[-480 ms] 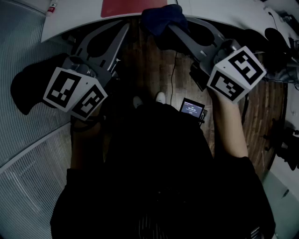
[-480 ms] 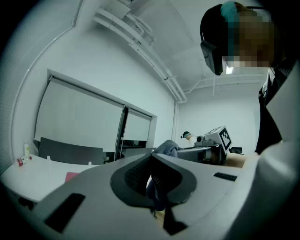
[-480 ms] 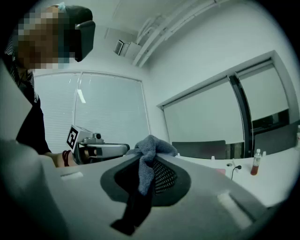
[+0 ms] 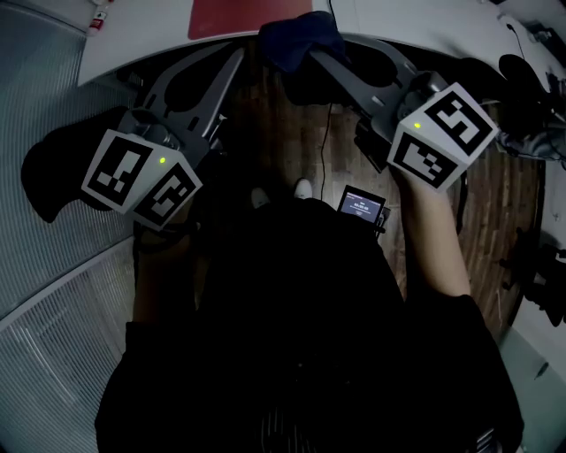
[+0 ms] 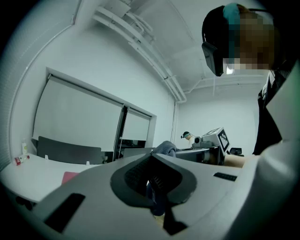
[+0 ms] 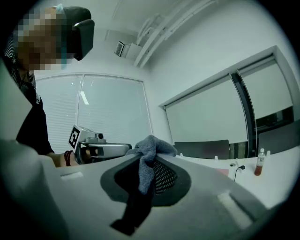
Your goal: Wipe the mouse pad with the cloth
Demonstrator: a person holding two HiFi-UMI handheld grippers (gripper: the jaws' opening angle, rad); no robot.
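A dark blue cloth (image 4: 301, 37) hangs bunched over the near edge of the white table (image 4: 141, 31). On that table, just left of the cloth, lies the red mouse pad (image 4: 232, 15). My right gripper (image 4: 313, 51) is shut on the cloth (image 6: 151, 149), which drapes over its tips and down between the pads. The left gripper (image 4: 245, 51) meets the cloth from the left. A strip of cloth (image 5: 157, 199) hangs in its narrow jaw gap, and the bunch (image 5: 165, 147) sits at its tips. Both grippers are held above the wooden floor, short of the pad.
A small screen device (image 4: 363, 205) hangs at the person's waist, with a cable running up to the table. A black chair (image 4: 55, 168) stands at the left. Dark chairs (image 6: 201, 149) line the table's far side, and a bottle (image 6: 258, 165) stands on it.
Both grippers and the cloth have shifted slightly up and left, toward the table. A green light now shows on each marker cube.
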